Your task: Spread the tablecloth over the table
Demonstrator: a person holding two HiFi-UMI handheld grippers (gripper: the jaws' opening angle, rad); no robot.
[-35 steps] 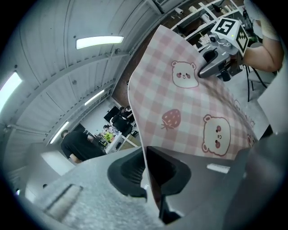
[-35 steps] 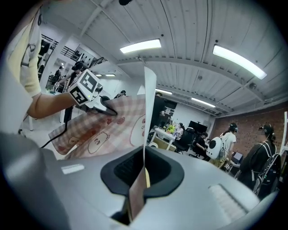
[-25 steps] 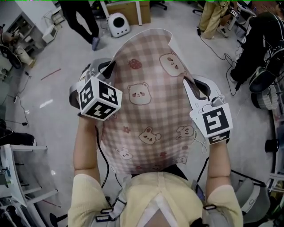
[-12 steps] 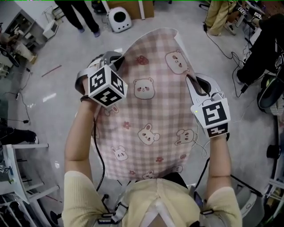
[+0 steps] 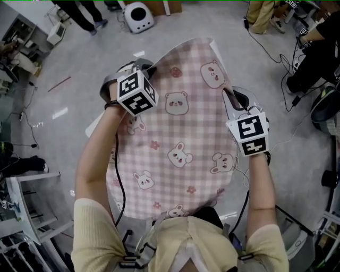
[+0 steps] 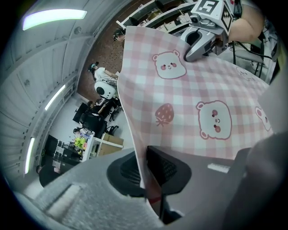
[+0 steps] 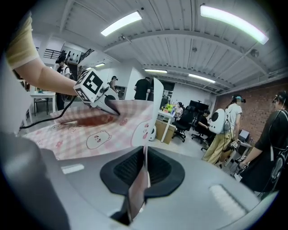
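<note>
One pink-checked tablecloth (image 5: 175, 138), printed with bears, rabbits and strawberries, is stretched almost flat in the air between two hand-held grippers, its far corner lifted and its near edge reaching the torso of the person in a pale yellow shirt (image 5: 186, 239). The left claw (image 5: 146, 68) is clamped on the cloth's left edge near the far end. The left gripper view shows the fabric (image 6: 202, 90) pinched between its closed jaws (image 6: 150, 179). The right claw (image 5: 227, 93) is clamped on the opposite edge, and the right gripper view shows a fold of the cloth (image 7: 90, 130) standing upright in its closed jaws (image 7: 141, 179). Whether a bench lies beneath the cloth cannot be told from overhead. Grey floor (image 5: 53, 79) surrounds the scene, with a white rounded device (image 5: 139, 10) at the top of the head view and black cables (image 5: 260, 53) trailing to the right, near seated and standing bystanders.
</note>
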